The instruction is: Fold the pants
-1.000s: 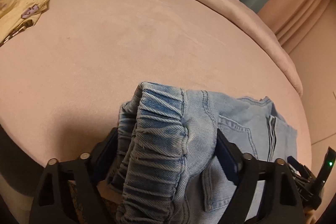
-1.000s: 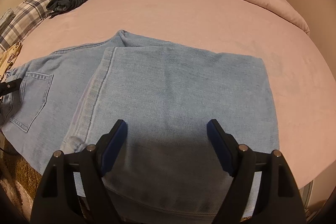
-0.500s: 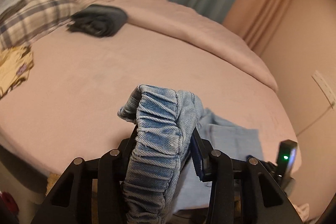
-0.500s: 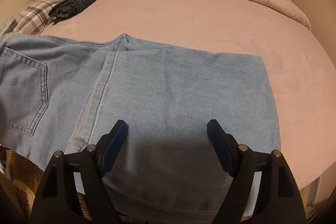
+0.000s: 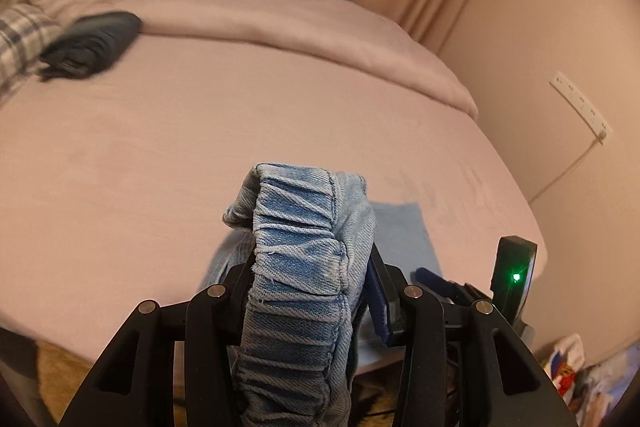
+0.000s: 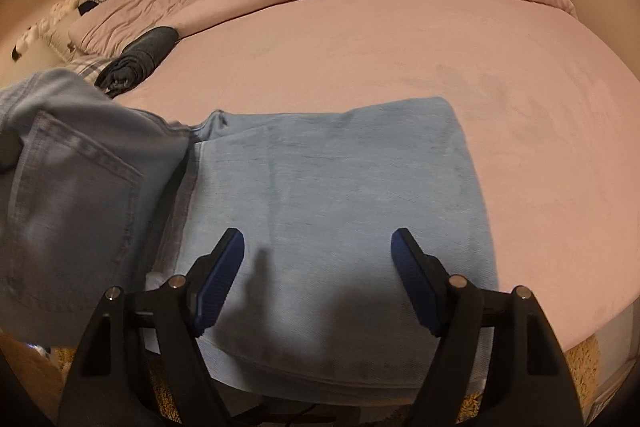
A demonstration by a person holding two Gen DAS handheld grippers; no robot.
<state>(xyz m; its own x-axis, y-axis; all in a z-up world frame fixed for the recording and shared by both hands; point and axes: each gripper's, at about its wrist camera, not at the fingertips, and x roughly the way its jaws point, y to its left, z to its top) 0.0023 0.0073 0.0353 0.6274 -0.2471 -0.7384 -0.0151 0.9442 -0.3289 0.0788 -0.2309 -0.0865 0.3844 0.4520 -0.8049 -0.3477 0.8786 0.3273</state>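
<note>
Light blue denim pants (image 6: 328, 187) lie on the pink bed, their legs folded flat near the front edge. My left gripper (image 5: 308, 267) is shut on the gathered elastic waistband (image 5: 304, 239) and holds it lifted above the bed. In the right wrist view the raised waist part with its back pocket (image 6: 76, 195) hangs in the air at the left. My right gripper (image 6: 318, 247) is open and empty, hovering over the folded legs. It also shows in the left wrist view (image 5: 436, 277) at the lower right.
The pink bed (image 5: 240, 115) has a rolled duvet (image 5: 300, 23) along its far side. A folded dark garment (image 5: 92, 45) and a plaid pillow (image 5: 20, 35) lie at the far left. A wall with a socket strip (image 5: 580, 105) stands at the right.
My left gripper has closed on the waistband, lifted it off the bed and carried it to the right, toward the folded legs. The right gripper has stayed open over the legs.
</note>
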